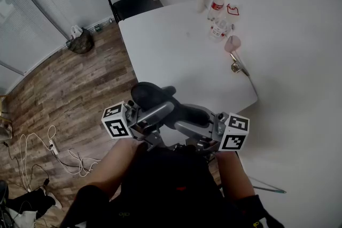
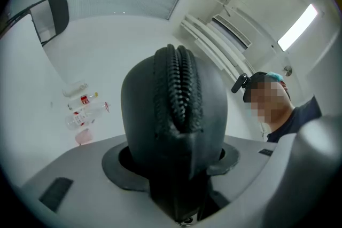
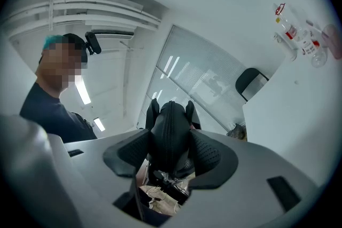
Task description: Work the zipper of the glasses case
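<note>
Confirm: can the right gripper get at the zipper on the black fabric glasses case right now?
Probably yes. The black fabric glasses case sits between the jaws of the right gripper, with its zipper facing that gripper's camera and nothing across it. The left gripper grips the other end. I can't pick out the pull.

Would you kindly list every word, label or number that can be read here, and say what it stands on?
Bottles on the table: red labels, too small to read.
Marker cubes: black-and-white square patterns only, no words.
Glasses case: no print visible.
No text here can be read.
</note>
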{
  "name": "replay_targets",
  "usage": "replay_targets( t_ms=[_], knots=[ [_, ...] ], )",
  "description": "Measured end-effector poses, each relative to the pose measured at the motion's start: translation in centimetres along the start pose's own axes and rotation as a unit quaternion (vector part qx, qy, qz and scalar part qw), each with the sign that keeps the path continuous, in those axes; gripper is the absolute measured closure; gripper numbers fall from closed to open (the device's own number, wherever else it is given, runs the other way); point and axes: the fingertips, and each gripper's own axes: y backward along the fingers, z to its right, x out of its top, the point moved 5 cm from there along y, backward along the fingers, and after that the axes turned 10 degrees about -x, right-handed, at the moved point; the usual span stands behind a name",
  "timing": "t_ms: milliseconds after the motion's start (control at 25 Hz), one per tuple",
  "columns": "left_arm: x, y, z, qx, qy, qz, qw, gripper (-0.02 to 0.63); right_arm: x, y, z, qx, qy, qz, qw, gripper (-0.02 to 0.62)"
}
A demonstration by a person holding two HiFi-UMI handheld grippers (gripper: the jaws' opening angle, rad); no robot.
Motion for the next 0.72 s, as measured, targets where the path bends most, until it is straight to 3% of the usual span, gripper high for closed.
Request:
replay_targets(
  t_ms=[200,360,600,720],
  knots=[
    [0.3,-0.3,-1.2,0.026,0.011,0.019,0.9994,0.341,0.7,0.9,0.5,-0.012,0.052,0.017,0.998,0.348],
    [1.5,0.3,-2.6,0.067,-0.007,0.028,0.9973,0.342,1.3,2.7,1.6,-0.045,0.091,0.057,0.993,0.348],
    [4.0,0.5,-3.2,0.107,-0.029,0.06,0.9921,0.341,-0.2,3.2,3.3,-0.132,0.175,0.048,0.974,0.35],
    [5.1,-0.2,-2.8,0.113,-0.033,0.075,0.9902,0.341,-1.4,2.0,3.0,-0.147,0.206,0.029,0.967,0.35]
  ],
)
